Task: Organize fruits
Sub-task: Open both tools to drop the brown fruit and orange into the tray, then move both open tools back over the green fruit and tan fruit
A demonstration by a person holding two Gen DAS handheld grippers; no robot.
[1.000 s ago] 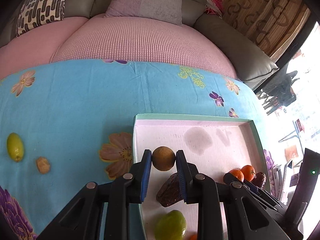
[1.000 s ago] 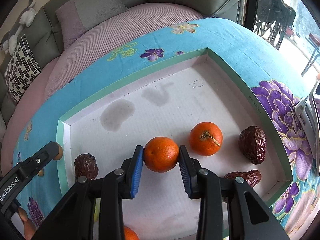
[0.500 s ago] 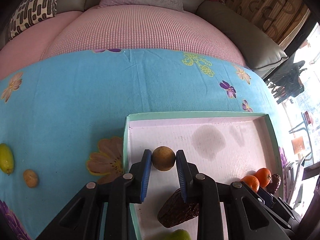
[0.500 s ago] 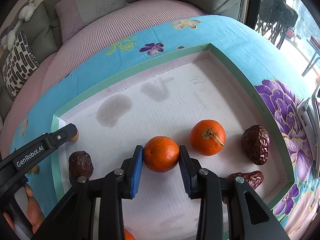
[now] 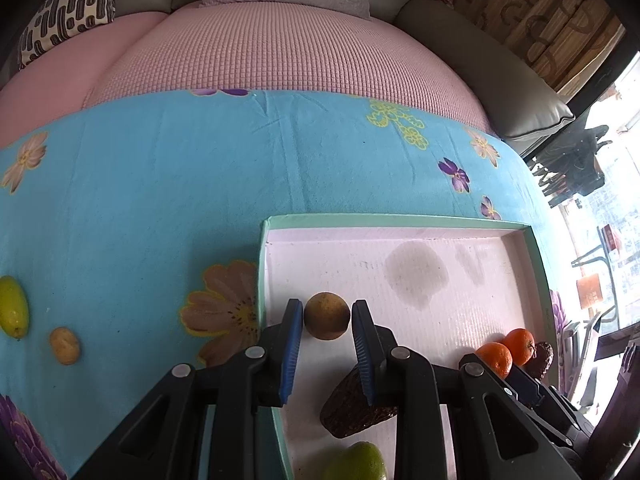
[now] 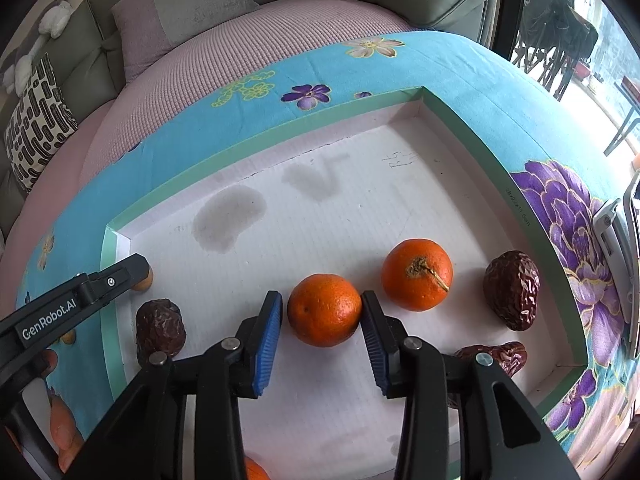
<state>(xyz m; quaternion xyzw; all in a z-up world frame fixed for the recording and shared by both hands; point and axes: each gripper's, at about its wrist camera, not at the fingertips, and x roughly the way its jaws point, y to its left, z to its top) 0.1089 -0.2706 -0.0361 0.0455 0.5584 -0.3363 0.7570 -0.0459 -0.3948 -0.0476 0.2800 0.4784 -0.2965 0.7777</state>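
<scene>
A white tray with a green rim [image 5: 400, 221] [image 6: 280, 136] lies on a blue flowered cloth. My left gripper [image 5: 325, 309] is shut on a small round brownish fruit [image 5: 327, 316] over the tray's left part. In the right wrist view it reaches in from the left [image 6: 80, 300]. My right gripper [image 6: 321, 304] straddles an orange [image 6: 324, 310] resting on the tray floor. Its jaws are opening, and the left pad stands clear of the peel. A second orange [image 6: 417, 274] and two dark dates [image 6: 512, 290] [image 6: 494, 356] lie to its right.
Another date [image 5: 356, 408] [image 6: 160, 330] and a green fruit [image 5: 356, 464] lie near the tray's front left. On the cloth to the left are a yellow-green fruit [image 5: 12, 312] and a small tan one [image 5: 64, 346]. A silver device [image 6: 616, 248] sits past the right rim. A pink sofa is behind.
The right jaws have spread off the orange, which stays where it was. The left gripper, still holding the round fruit, has shifted slightly further in over the tray's left corner.
</scene>
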